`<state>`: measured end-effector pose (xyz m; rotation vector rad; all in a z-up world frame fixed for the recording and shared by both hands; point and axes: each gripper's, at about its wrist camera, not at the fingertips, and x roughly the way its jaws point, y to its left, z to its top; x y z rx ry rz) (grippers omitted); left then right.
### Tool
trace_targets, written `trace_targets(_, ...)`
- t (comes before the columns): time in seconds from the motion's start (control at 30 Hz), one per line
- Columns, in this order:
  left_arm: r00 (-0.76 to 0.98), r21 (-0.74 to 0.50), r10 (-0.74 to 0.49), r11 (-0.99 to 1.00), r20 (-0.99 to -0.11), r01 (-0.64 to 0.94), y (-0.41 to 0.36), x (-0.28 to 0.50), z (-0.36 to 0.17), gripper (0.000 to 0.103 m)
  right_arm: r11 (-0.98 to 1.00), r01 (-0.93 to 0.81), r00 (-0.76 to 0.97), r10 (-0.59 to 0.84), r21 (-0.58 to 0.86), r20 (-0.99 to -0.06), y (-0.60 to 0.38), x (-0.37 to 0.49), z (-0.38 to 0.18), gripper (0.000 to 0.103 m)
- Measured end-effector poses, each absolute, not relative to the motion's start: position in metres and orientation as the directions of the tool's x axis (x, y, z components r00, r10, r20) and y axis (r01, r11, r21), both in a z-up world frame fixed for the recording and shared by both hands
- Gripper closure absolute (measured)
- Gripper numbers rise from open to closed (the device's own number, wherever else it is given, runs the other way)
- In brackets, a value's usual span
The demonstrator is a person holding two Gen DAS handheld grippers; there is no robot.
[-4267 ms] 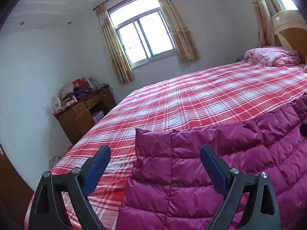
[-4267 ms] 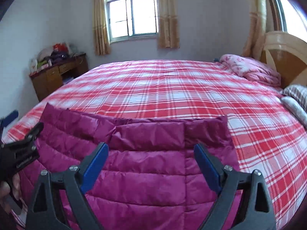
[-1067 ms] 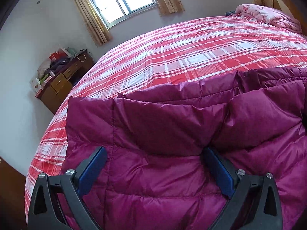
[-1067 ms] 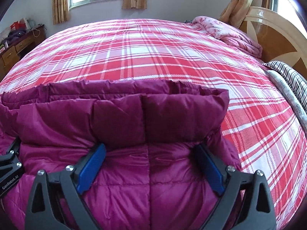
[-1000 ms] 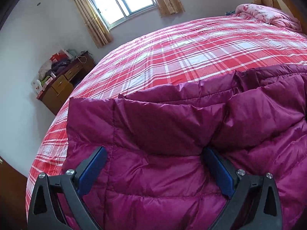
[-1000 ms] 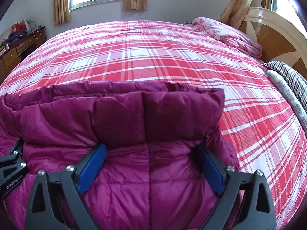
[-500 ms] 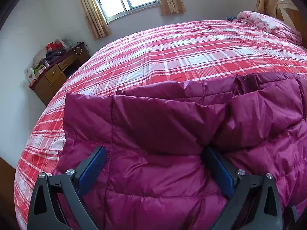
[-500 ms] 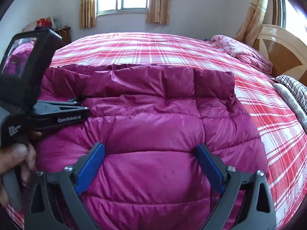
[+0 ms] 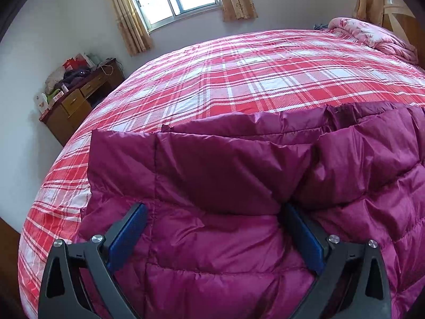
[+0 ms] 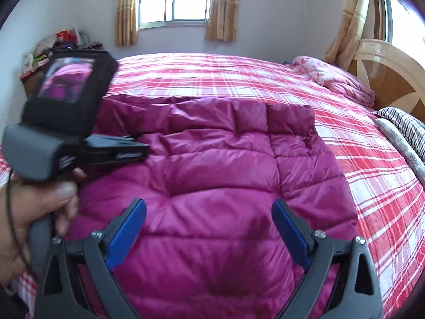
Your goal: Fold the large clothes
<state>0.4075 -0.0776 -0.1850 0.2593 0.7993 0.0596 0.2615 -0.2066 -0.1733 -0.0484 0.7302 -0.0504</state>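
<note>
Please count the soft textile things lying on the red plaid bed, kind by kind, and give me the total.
Puffy magenta quilted down coat: 1
Bundled pink floral blanket near the wooden headboard: 1
Striped black-and-white pillow: 1
Pale patterned pillow beside it: 1
Total: 4, all on the red-and-white plaid bedcover

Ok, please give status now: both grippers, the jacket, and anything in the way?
Left gripper open, down on jacket. Right gripper open, above jacket, holding nothing. Jacket on bed, far edge folded over. Nothing in the way.
</note>
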Motion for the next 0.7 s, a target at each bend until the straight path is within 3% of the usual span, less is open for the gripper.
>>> trace_targets(0.2, 0.698, 0.186, 0.096, 0.981, -0.709, 0.054, -0.055, 0.383, -0.168, 0.001, 0.995, 0.029, 0.722, -0.089, -0.098, -0.687, -0.202, 0.262, -0.198, 0.004)
trace_targets(0.43, 0.774, 0.176, 0.137, 0.984, -0.619, -0.033, 0.027, 0.293, -0.136, 0.001, 0.991, 0.038, 0.714, -0.117, -0.129, -0.691, -0.2, 0.264, -0.2, 0.002)
trace_targets(0.53, 0.725, 0.122, 0.163, 0.986, -0.669, -0.109, 0.071, 0.277, -0.149, 0.001, 0.99, 0.039, 0.716, -0.123, -0.136, -0.687, -0.198, 0.262, -0.201, 0.002)
trace_targets(0.7, 0.671, -0.073, 0.046, 0.986, -0.74, -0.148, 0.109, 0.267, -0.173, 0.001, 0.989, 0.045, 0.726, -0.131, -0.143, -0.675, -0.196, 0.261, -0.202, 0.002)
